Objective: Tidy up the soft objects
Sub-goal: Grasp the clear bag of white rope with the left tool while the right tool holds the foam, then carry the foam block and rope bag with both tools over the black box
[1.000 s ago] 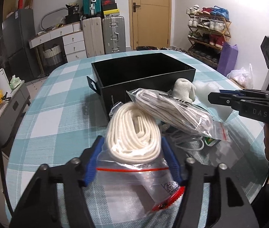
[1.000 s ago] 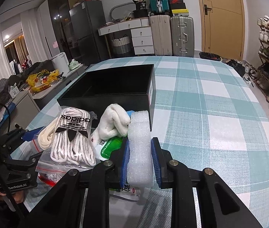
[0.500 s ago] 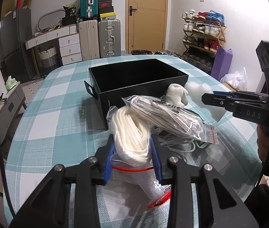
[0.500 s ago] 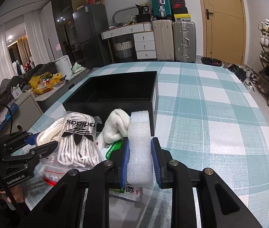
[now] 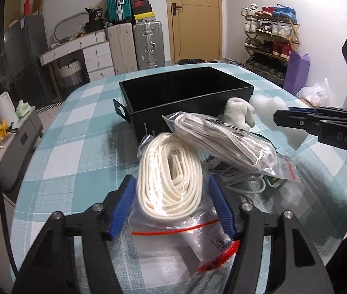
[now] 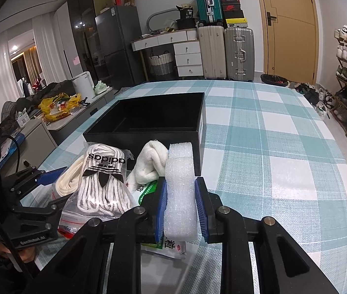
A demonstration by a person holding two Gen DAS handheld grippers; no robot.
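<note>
While the left gripper (image 5: 171,203) straddles the bagged cream cord (image 5: 171,176) on the tabletop (image 5: 75,152), its jaws have just been opening and stand clear of the coil on both sides. That coil's long axis runs straight ahead toward the black box (image 5: 185,98), just beyond.

From the right wrist, the right gripper (image 6: 180,208) is clamped on the white foam strip (image 6: 179,188), which points lengthwise at the box's near wall; this hand looks nearer to dropping its load in.
</note>
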